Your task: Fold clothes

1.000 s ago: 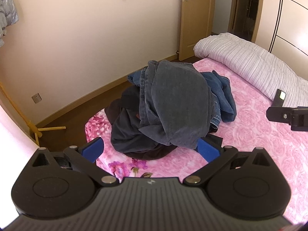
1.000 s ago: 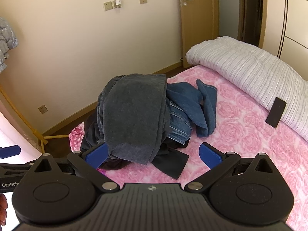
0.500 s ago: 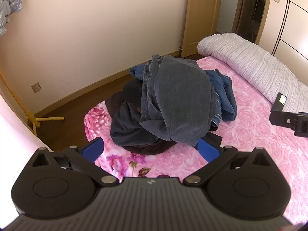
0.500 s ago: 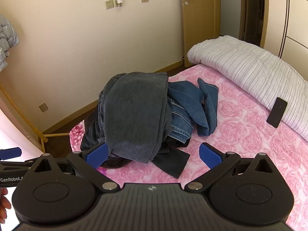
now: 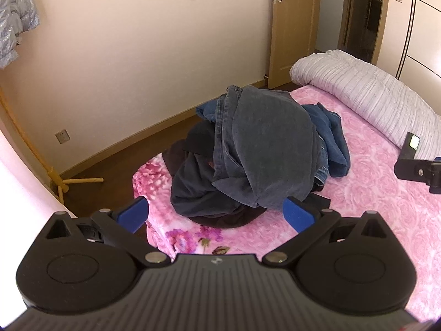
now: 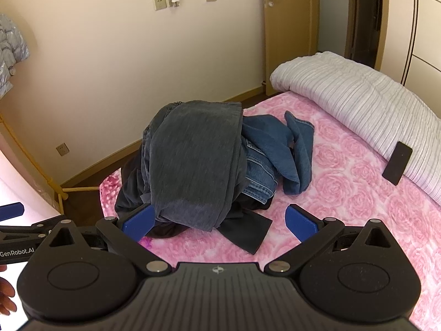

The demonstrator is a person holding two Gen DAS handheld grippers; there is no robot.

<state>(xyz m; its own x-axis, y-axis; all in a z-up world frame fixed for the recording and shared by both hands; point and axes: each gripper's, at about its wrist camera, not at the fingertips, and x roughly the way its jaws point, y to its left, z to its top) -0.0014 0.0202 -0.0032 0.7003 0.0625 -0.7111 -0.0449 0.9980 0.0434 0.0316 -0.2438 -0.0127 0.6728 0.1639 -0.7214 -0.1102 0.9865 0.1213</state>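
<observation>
A heap of clothes lies on the pink rose-patterned bed (image 5: 386,220). Dark grey jeans (image 5: 264,149) drape over the top, with blue jeans (image 5: 333,135) to the right and a black garment (image 5: 198,193) underneath. The heap also shows in the right wrist view, with the grey jeans (image 6: 193,165), the blue jeans (image 6: 278,149) and a black flap (image 6: 248,231). My left gripper (image 5: 216,215) is open and empty just short of the heap. My right gripper (image 6: 219,222) is open and empty, its left fingertip (image 6: 137,220) at the heap's near edge.
A rolled striped white duvet (image 6: 358,99) lies along the bed's far right side. A black phone (image 6: 397,162) leans against it. The bed corner drops to a wooden floor (image 5: 110,165) on the left. A wooden door (image 6: 286,33) stands behind.
The left gripper has drawn back and risen a little, so the heap looks slightly farther. The right gripper has barely moved. Both stay open.
</observation>
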